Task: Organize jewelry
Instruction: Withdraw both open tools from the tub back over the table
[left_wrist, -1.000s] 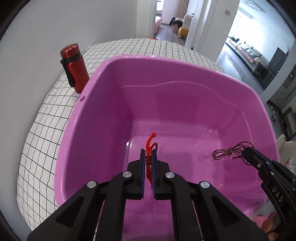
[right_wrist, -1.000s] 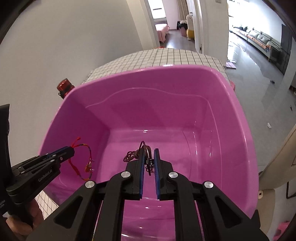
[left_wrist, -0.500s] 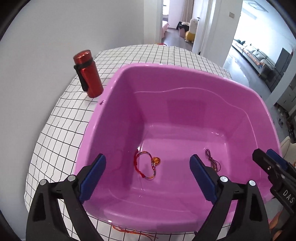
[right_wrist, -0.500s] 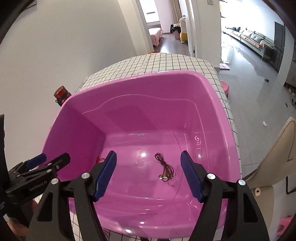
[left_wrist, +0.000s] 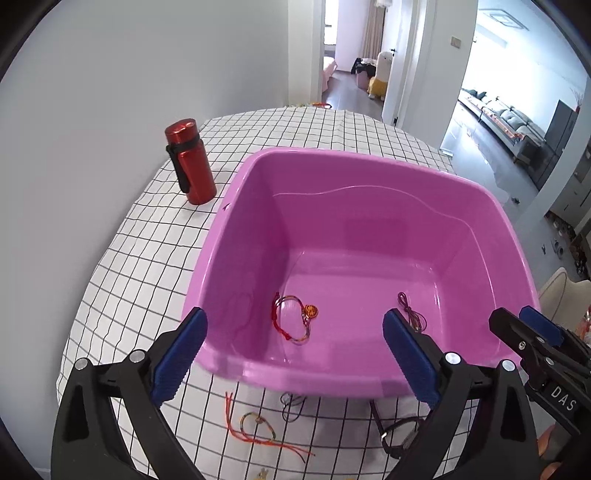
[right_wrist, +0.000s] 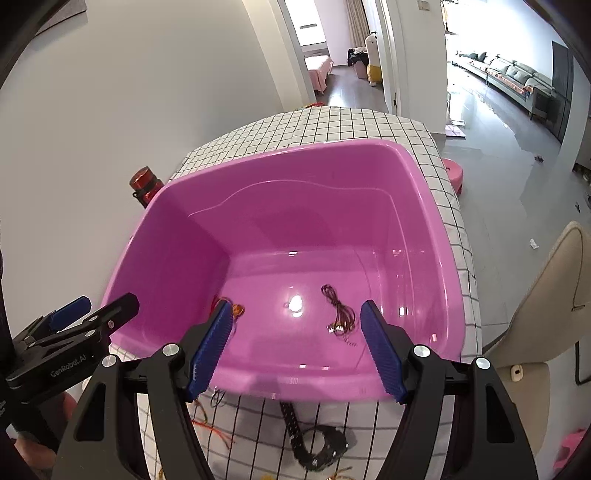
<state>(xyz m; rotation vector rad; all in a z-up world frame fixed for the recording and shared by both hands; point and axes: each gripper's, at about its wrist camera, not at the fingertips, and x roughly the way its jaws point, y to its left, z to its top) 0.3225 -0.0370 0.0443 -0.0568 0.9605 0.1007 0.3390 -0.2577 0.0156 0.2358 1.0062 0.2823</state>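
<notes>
Two bracelets (left_wrist: 293, 317) (cord (left_wrist: 410, 313) lengthwise) in basin (left_wrist: 236, 206)

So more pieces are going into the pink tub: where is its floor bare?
The tub floor is bare between the red bracelet and the dark cord, and across its far half. The cloth strip before the near rim is crowded.

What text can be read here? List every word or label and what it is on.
"DAS": white letters on the right tongs, cut off by the frame edge, seen from the left wrist.
"GenRobot.AI": on the left tongs, seen from the right wrist.
Red bottle: no readable text.
Pink tub: no text.
Gold charm on the red bracelet: too small to read.
</notes>
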